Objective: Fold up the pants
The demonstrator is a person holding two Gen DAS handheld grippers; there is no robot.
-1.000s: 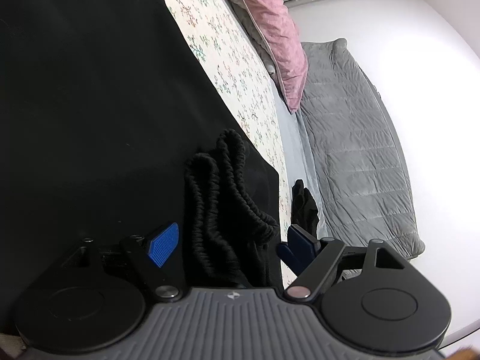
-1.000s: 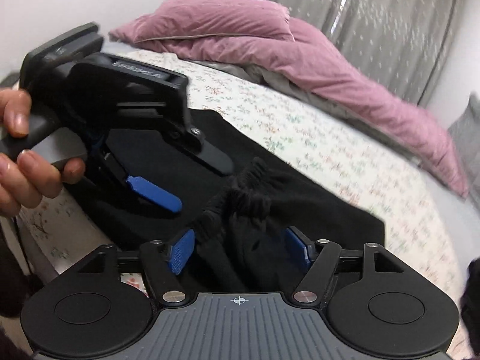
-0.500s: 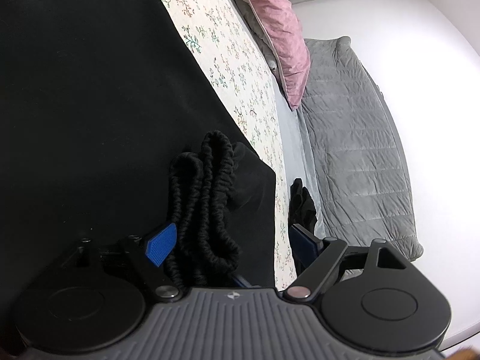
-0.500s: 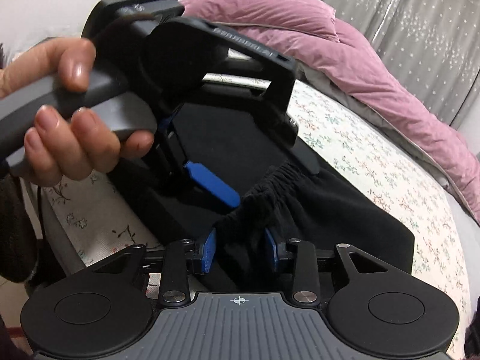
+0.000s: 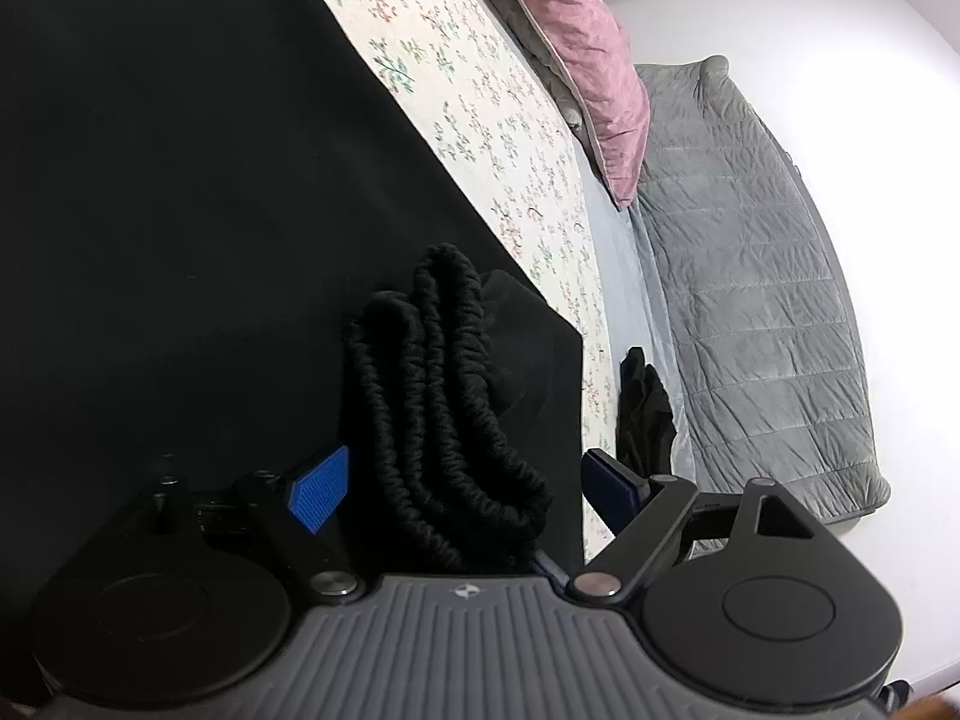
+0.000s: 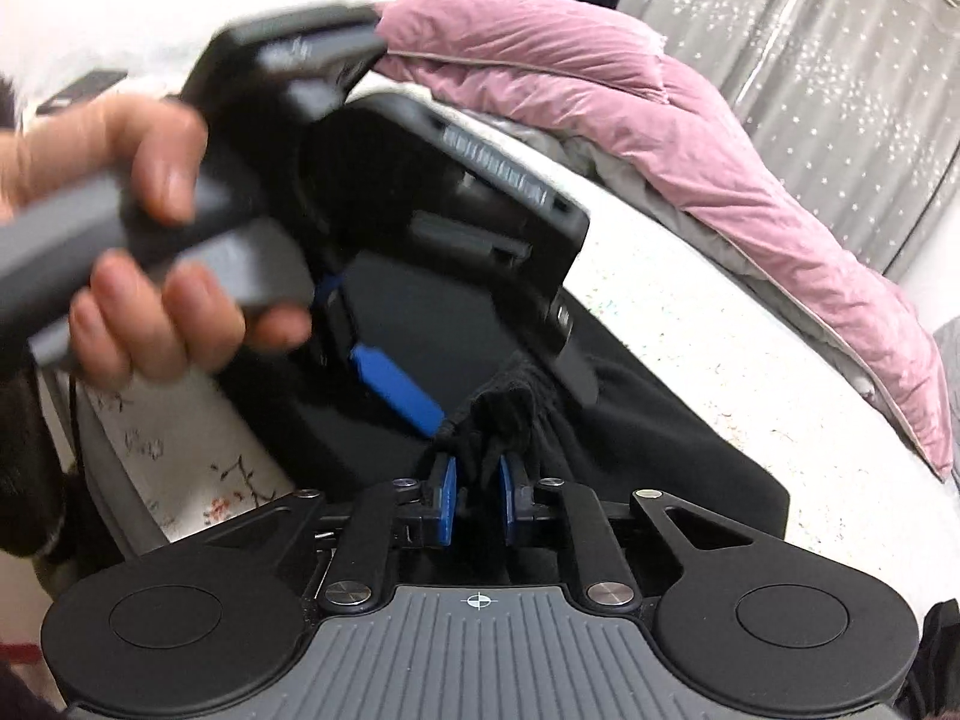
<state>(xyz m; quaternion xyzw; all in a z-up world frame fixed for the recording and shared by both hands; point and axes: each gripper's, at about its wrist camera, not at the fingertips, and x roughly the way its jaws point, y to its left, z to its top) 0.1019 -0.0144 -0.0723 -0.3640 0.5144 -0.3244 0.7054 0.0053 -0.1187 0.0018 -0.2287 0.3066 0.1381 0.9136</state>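
The right hand-held gripper is clamped on the gathered elastic waistband of the black fabric pants spread on the floral-print bed. The left hand-held gripper gapes wide around the same bunched waistband, gripping nothing; the pants' long axis runs ahead of it.

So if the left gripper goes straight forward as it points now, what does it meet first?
The bunched elastic waistband of the black pants, which already lies between the open fingers of the left gripper. Depth is unclear, but nothing else appears nearer.
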